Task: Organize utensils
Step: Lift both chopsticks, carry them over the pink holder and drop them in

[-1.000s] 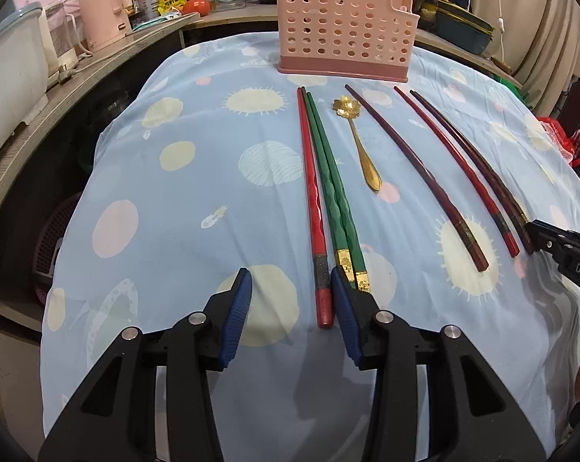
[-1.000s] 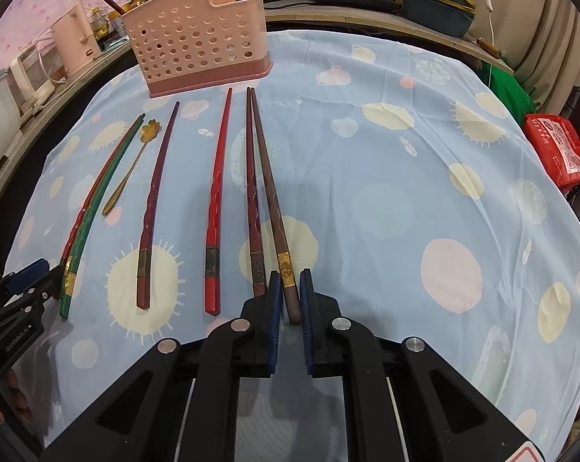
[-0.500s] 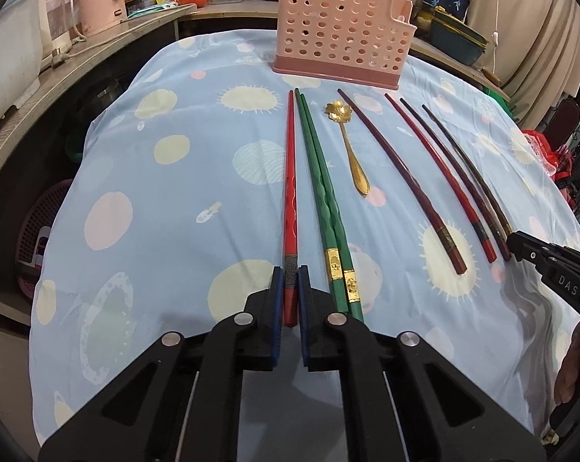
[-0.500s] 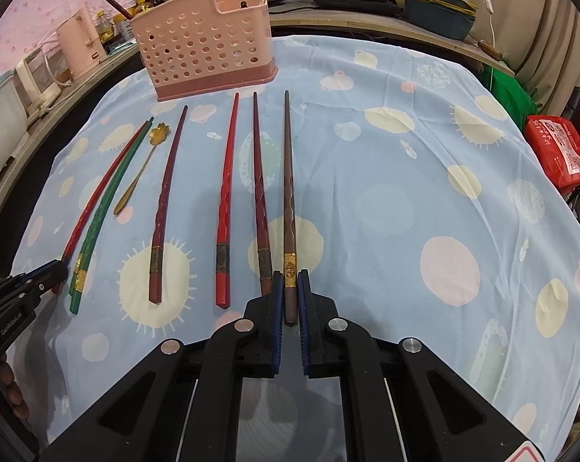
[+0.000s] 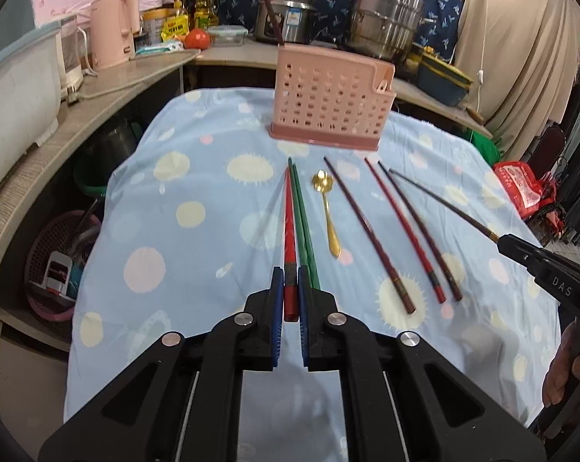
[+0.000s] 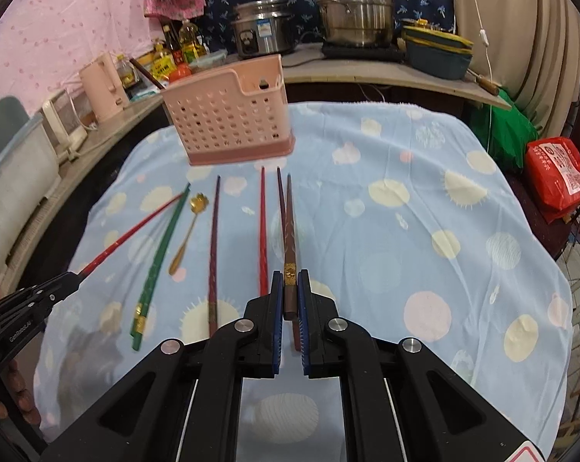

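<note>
My left gripper is shut on the thick end of a red chopstick, which is raised off the cloth and points toward the pink perforated utensil basket. My right gripper is shut on a brown chopstick with a gold band, also lifted. On the cloth lie a pair of green chopsticks, a gold spoon and three dark red chopsticks. The right gripper also shows at the right edge of the left wrist view, the left gripper at the left edge of the right wrist view.
The table wears a light blue cloth with pale spots. Behind it runs a counter with steel pots, a pink kettle, bottles and a tomato. A red bag hangs at the right; a basket sits below the counter at left.
The left gripper closed on the red chopstick, which lay between open jaws a second ago. Both grippers then rose, lifting the red and the brown chopstick off the cloth.
</note>
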